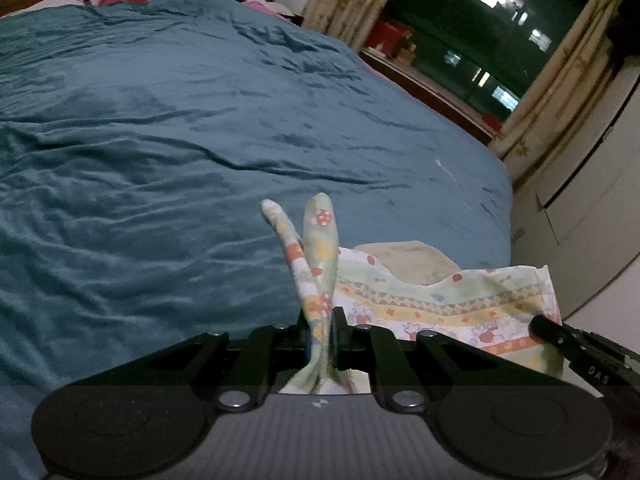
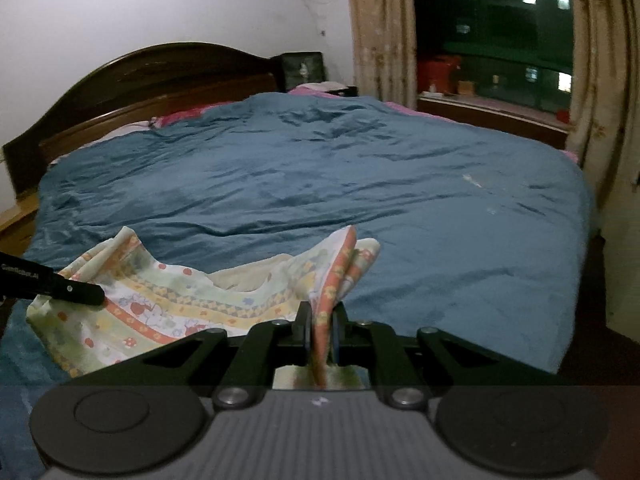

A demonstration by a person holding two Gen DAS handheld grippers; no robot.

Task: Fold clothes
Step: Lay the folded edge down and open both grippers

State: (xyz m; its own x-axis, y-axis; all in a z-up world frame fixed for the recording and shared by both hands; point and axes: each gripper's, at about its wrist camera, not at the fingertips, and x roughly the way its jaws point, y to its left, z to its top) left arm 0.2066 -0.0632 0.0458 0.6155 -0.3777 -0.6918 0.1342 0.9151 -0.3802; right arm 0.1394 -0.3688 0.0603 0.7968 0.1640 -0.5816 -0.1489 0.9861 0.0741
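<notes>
Two corners of one patterned garment [image 1: 440,304] are seen pinched, one by each gripper, and much of the cloth is hidden from both cameras. In the left wrist view, the lower part of the garment is covered by the left gripper [image 1: 322,330], whose fingers are pressed together on a bunched corner that sticks up between them in two twisted points; the gathered cloth below the fingers is lost behind the gripper body. The printed side is stretched to the right, where the right gripper [image 1: 538,326] is seen only as a dark tip at the cloth's far corner, the rest of it being cut off by the frame edge. A plain beige inner face of the garment is glimpsed behind the printed band. The garment is held low over the near edge of the bed [image 1: 200,140], which is covered by a rumpled teal blanket; whether the cloth touches the blanket cannot be told. In the right wrist view, the right gripper [image 2: 320,330] is shown with its fingers closed tightly on a folded corner edged in orange, which stands upright between them. The garment [image 2: 180,304] is spread to the left and sags in the middle, and its lower edge is hidden by the gripper body. The left gripper [image 2: 98,294] enters from the left edge as a dark bar laid on the cloth's other corner; its fingers cannot be made out here. Both grippers are pointed forward across the bed [image 2: 320,180] at about the same height.
</notes>
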